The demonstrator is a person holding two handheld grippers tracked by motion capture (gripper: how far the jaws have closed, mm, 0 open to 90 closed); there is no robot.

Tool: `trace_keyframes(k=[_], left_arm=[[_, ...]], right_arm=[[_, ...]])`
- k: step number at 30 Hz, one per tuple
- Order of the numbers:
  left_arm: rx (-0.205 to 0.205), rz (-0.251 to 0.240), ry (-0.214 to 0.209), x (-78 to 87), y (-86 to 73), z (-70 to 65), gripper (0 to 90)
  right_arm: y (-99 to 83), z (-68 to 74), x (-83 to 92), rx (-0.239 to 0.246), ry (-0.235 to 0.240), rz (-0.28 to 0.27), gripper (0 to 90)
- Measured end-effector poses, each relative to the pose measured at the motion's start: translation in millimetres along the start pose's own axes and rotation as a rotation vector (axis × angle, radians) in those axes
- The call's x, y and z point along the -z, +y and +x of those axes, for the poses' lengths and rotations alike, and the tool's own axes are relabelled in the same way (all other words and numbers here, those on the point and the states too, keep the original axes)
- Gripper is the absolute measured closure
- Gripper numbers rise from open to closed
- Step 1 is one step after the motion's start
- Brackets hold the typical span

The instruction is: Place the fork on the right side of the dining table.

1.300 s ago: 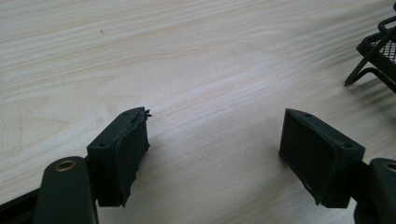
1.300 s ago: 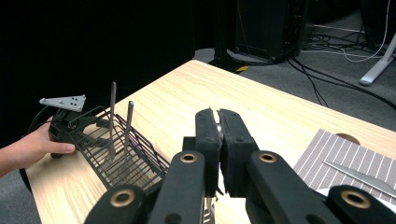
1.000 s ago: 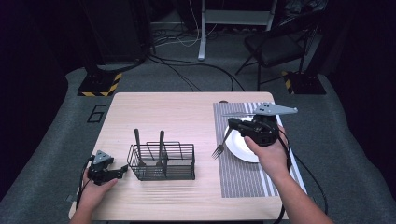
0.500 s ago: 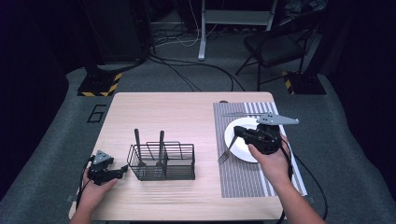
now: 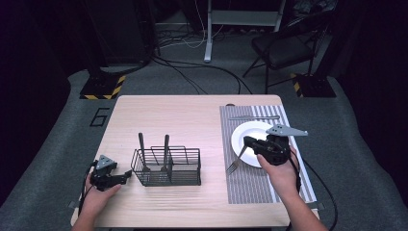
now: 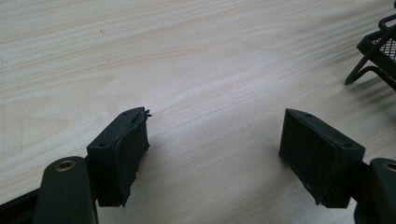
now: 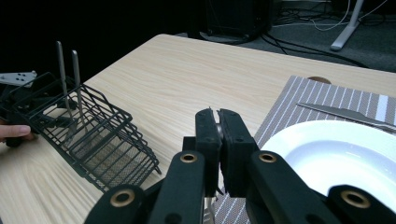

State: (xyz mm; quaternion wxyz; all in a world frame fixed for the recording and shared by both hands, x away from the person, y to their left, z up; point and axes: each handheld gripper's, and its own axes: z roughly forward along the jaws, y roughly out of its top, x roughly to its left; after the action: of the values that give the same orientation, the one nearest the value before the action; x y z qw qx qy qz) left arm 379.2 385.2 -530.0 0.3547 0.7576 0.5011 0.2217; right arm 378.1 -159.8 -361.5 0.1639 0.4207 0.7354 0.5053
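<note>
**Fork clamped over the mat's left edge, basket well clear**

The right hand-held gripper (image 5: 246, 143) has its jaws pressed together on the handle of a fork (image 5: 235, 161). The fork hangs slanting down and to the left from the jaws, its tines over the left strip of the striped placemat (image 5: 248, 185), just beside the rim of the white plate (image 5: 243, 132). In the right gripper view the two black jaws meet with a sliver of metal between them, above the plate's near-left rim.

The placemat covers the right part of the bench (image 5: 168, 115), its right edge close to the bench's right edge. A knife (image 5: 253, 117) lies across the mat beyond the plate, apart from it. Between the mat's left edge and the wire basket (image 5: 167, 166) runs a bare strip of wood. The far half of the bench is open wood up to its far edge. Two utensil handles (image 5: 142, 144) stand upright in the basket's left part; its right compartments show as open wire.

The right hand (image 5: 279, 173) comes in from the bottom right, forearm angled up and left, gripper pointing left, roughly level.

The left hand-held gripper (image 5: 126, 175) rests at the bench's near-left corner, just left of the basket, pointing toward it. Its jaws stand wide apart with only bare wood between them, the basket's foot showing at the right of the left gripper view. The left hand (image 5: 98, 195) holds it from below, near the front edge.
</note>
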Motion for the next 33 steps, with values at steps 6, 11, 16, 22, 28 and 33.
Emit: trace_keyframes(k=[6,11,16,22,28,33], left_arm=[[-0.002,0.001,0.001,0.1,-0.1,-0.1,23.6],[-0.002,0.001,0.001,0.1,-0.1,-0.1,23.6],[-0.001,0.001,0.0,0.1,-0.1,-0.1,23.6],[-0.001,0.0,-0.001,0.1,-0.1,0.1,23.6],[-0.001,0.0,0.0,0.1,-0.1,0.0,23.6],[-0.001,0.0,0.0,0.1,-0.1,0.0,23.6]], right_arm=[[-5.6,-2.6,-1.0,-0.01,-0.009,0.006,86.8],[-10.4,-6.7,-1.9,-0.025,-0.019,0.01,86.8],[-14.5,-9.5,-2.3,-0.041,-0.023,0.007,86.9],[-20.7,-12.0,-2.7,-0.056,-0.034,0.006,86.8],[-27.4,-14.9,-3.4,-0.068,-0.041,0.005,86.8],[-31.7,-16.5,-3.4,-0.076,-0.049,-0.001,86.8]])
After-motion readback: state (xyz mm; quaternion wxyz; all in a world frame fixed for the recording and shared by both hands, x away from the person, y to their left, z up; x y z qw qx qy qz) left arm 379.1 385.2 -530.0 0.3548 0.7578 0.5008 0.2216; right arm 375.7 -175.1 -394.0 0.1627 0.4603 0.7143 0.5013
